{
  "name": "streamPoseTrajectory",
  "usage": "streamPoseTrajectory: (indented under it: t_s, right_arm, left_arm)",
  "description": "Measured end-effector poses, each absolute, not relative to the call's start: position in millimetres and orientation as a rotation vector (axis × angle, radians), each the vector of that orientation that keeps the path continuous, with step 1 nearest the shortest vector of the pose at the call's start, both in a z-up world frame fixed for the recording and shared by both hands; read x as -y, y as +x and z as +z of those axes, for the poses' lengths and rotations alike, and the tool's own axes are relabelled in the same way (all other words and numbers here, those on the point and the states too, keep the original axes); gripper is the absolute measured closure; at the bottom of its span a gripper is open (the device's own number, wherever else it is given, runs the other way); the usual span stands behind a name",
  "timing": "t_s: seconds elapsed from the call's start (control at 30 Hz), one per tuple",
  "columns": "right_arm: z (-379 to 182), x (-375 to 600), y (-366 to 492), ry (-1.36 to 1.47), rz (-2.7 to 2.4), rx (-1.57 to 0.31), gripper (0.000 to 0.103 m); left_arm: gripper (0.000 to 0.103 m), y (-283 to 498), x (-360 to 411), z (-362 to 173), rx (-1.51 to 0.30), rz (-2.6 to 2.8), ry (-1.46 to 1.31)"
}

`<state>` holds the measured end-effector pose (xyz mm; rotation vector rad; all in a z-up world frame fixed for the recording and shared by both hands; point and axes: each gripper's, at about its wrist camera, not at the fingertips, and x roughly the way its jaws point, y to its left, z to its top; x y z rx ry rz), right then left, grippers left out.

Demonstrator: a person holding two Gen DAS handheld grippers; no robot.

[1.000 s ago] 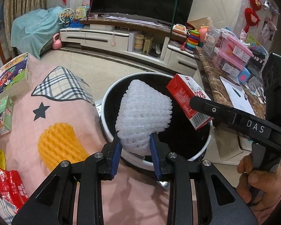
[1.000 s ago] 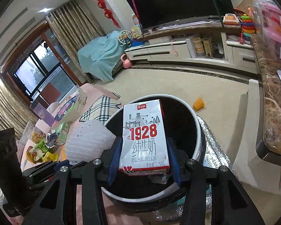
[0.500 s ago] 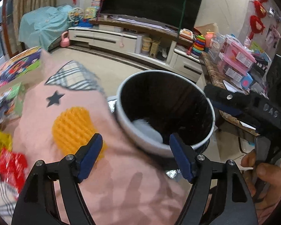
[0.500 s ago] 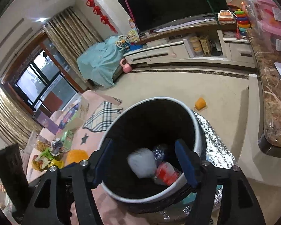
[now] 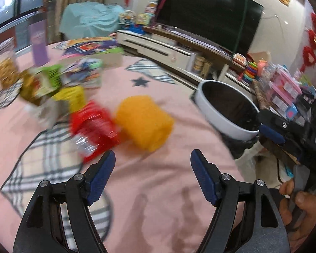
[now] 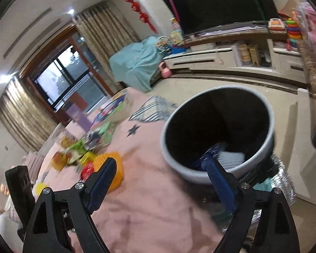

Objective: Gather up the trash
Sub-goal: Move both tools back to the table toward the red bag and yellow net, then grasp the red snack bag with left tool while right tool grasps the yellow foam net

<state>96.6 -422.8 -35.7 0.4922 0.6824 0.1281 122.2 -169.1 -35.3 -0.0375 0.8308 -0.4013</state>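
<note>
My left gripper [image 5: 152, 161] is open and empty above the pink cloth [image 5: 158, 189]. Ahead of it lie an orange foam net [image 5: 144, 122] and a red wrapper [image 5: 92, 128], with yellow [image 5: 70, 97] and green packets [image 5: 42, 84] further left, all blurred. The white bin [image 5: 223, 119] with its black liner stands at the table's right edge. My right gripper [image 6: 162, 168] is open and empty beside the bin [image 6: 200, 172]; white foam [image 6: 229, 160] lies inside it. The orange net [image 6: 115, 168] also shows in the right wrist view.
Boxes and a purple card [image 5: 40, 42] stand at the table's far left. A TV [image 5: 206, 12] and a low cabinet [image 5: 158, 48] are beyond the floor. A marble counter with pink boxes [image 5: 284, 88] is at the right. The right gripper's body [image 5: 292, 135] is close by.
Both grippers opened and dropped the white foam net and the milk carton into the bin. Both have since swung left, away from the bin, toward the trash on the cloth.
</note>
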Motion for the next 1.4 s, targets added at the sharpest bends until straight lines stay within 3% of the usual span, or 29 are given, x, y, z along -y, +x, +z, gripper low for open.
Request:
streamPoseTrajectory:
  t_s: [0.43,0.77,0.87,0.97,1.07,1.23,1.4]
  right_arm:
    - [-63,353,99,0.454,0.224,-0.76,0.014]
    - [-76,334,135,0.474,0.27,-0.789,0.014]
    - [-79,326,150,0.471,0.286,-0.801,0.018]
    - [-82,316,163,0.454,0.318,-0.815,0.032]
    - [-88,307,173,0.423,0.346,-0.853,0.066]
    - [-87,320,170,0.437,0.318,-0.836,0.073]
    - [-86,331,166,0.444,0.279,-0.82,0.076]
  left_arm:
    - [0.027,122,96,-59,-0.875,-0.278,-0.107]
    - [0.028,154,93,-76,-0.926,-0.284,-0.145]
    - [0.028,163,95,-76,-0.927,-0.288,-0.144]
    - [0.028,172,100,-76,-0.926,-0.296,-0.134]
    - [0.042,180,105,-76,-0.925,-0.309,-0.124]
    - [0.08,189,112,-80,-0.934,-0.351,-0.109]
    - [0.087,184,106,-77,-0.93,-0.369,-0.127]
